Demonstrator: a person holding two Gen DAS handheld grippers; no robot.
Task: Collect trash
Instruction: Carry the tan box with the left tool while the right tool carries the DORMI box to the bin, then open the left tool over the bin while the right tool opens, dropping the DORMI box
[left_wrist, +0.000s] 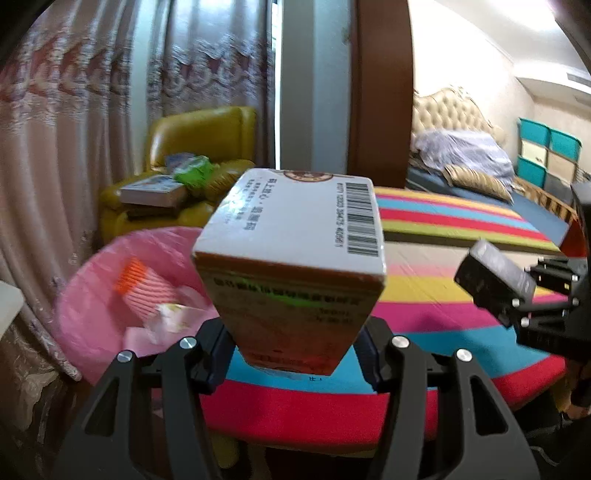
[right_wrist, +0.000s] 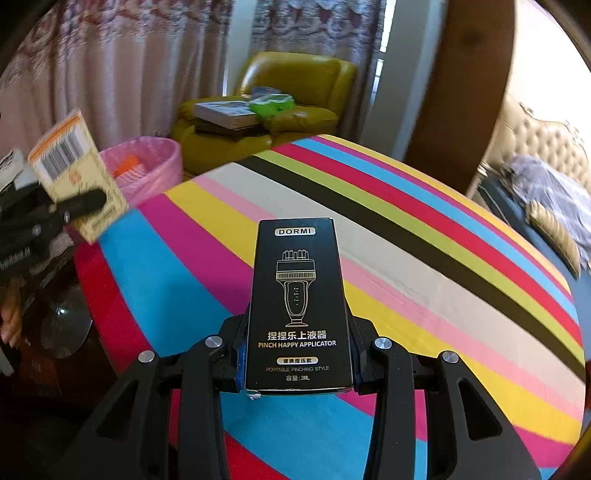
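White-and-orange carton (left_wrist: 291, 266) clamped in left tongs (left_wrist: 295, 354), barcode side up, raised over worktop edge. Black box (right_wrist: 299, 306) clamped in right tongs (right_wrist: 297, 365), printed face toward camera, above striped worktop (right_wrist: 424, 258). Pink-lined bin (left_wrist: 110, 288) at 9 o'clock from carton, beside worktop; orange-and-pink item and wrapper inside. Yellow armchair (right_wrist: 295, 107) at 12 o'clock beyond bin, holding books and green bag. Curtains (left_wrist: 74, 129) behind. Bed (left_wrist: 469, 166) at 2 o'clock.

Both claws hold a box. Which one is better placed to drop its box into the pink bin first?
Left. The left claw holds its orange box beside the pink bin; the right claw is farther off.
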